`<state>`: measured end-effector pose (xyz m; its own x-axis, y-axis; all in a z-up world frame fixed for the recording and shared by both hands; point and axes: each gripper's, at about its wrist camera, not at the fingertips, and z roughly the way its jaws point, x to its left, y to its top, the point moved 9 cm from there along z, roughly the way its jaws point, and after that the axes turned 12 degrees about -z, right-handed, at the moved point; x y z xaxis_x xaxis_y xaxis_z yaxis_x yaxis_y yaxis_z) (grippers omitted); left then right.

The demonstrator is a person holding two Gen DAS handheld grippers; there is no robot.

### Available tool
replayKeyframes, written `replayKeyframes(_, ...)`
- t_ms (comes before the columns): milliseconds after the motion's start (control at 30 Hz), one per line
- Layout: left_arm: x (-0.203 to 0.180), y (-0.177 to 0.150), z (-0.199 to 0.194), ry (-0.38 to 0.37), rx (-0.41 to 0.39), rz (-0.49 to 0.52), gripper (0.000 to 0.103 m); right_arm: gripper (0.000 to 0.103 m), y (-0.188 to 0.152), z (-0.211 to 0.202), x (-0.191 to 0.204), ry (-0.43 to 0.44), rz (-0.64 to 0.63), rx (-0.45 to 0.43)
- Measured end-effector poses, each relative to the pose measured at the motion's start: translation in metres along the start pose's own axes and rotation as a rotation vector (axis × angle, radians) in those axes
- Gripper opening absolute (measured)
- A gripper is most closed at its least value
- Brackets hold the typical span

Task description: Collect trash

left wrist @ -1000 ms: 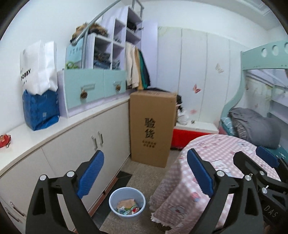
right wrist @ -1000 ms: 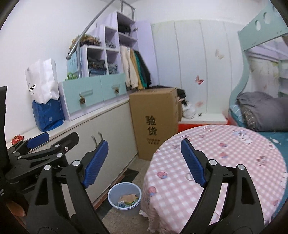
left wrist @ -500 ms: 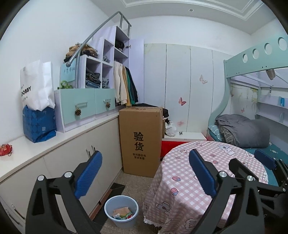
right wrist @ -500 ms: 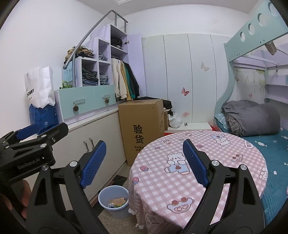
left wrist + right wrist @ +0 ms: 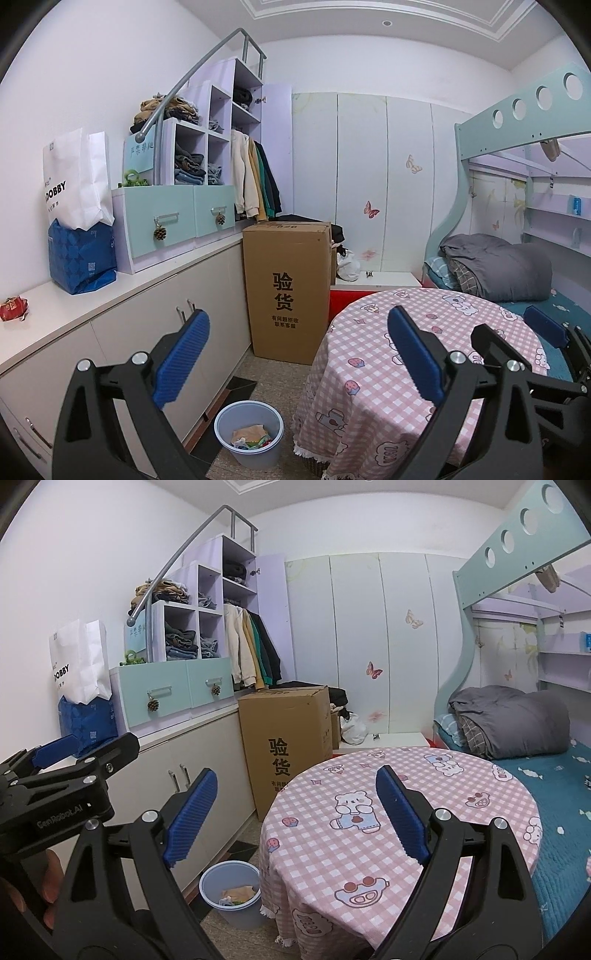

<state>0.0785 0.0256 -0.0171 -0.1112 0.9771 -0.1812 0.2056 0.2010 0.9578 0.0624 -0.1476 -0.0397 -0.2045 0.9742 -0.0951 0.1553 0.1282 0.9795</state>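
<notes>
Down by the floor in the left wrist view, the pale blue bin (image 5: 249,432) sits between the cabinet front and the skirt of the round surface (image 5: 424,354), with crumpled wrappers (image 5: 251,435) already lying inside it. Left tool (image 5: 295,365) hangs above and behind it, jaws spread wide, nothing between the blue pads. Far out on the long white surface (image 5: 66,317) at the left edge, there's a small red crumpled packet (image 5: 13,308), the one loose scrap I can pick out, and it lies well off to this tool's left, higher than the bin. Right tool's fingers peek in at the right edge.

Over to the right wrist view: right tool (image 5: 295,816) is gaping wide too and holds nothing, its pads framing the pink checked cloth, which looks bare of litter. The bin (image 5: 231,897) shows low and left of the jaws, tucked against the cloth's fringe. The left tool (image 5: 66,775) crosses the left side, with fingers (image 5: 51,877) of the person's hand visible beneath it. The red packet is out of sight here. My read: the left hand is the nearer one for that packet, a swing leftward along the cabinet, then back down to the bin.
</notes>
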Motion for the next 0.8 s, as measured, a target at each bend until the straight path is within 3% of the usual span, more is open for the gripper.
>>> replayKeyframes(800,-0.0033,-0.0021,-0.0030,-0.006,0.004,-0.003,0.095,0.087,-0.0060,-0.0016,-0.0017,0.002,0.013,0.014)
